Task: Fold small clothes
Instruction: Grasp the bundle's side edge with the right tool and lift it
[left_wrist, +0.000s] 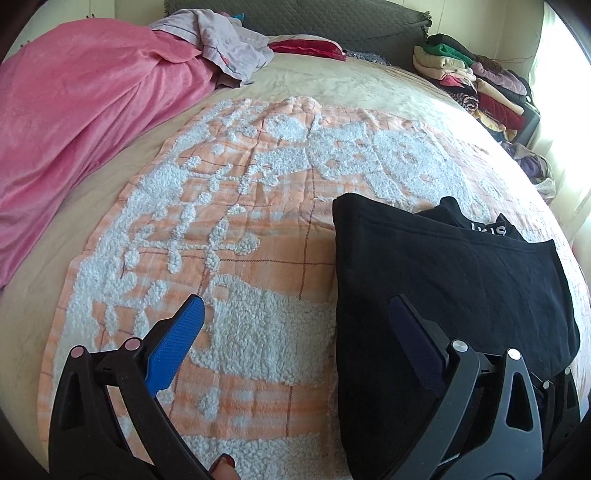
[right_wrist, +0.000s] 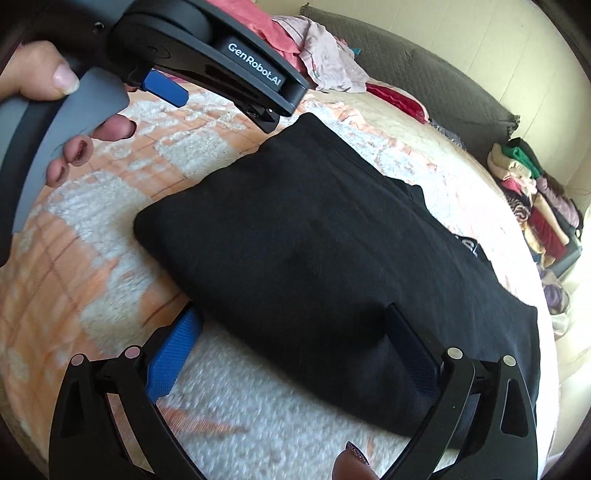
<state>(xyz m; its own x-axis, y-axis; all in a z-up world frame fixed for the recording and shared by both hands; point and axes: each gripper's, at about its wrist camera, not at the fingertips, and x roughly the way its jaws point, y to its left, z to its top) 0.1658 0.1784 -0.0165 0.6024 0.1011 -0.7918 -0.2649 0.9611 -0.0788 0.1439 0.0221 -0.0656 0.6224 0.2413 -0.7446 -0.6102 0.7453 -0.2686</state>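
I'm looking at a bedroom in a home. Everything sits on a wide bed with a cream bedspread, and a peach-and-white tufted blanket is spread across it. A rumpled pink plush blanket is heaped along the left side. At the head I see a dark grey quilted pillow, with a crumpled pale lilac garment in front of it. A stack of folded clothes in many colours lines the far right edge, beside a bright sunlit wall.
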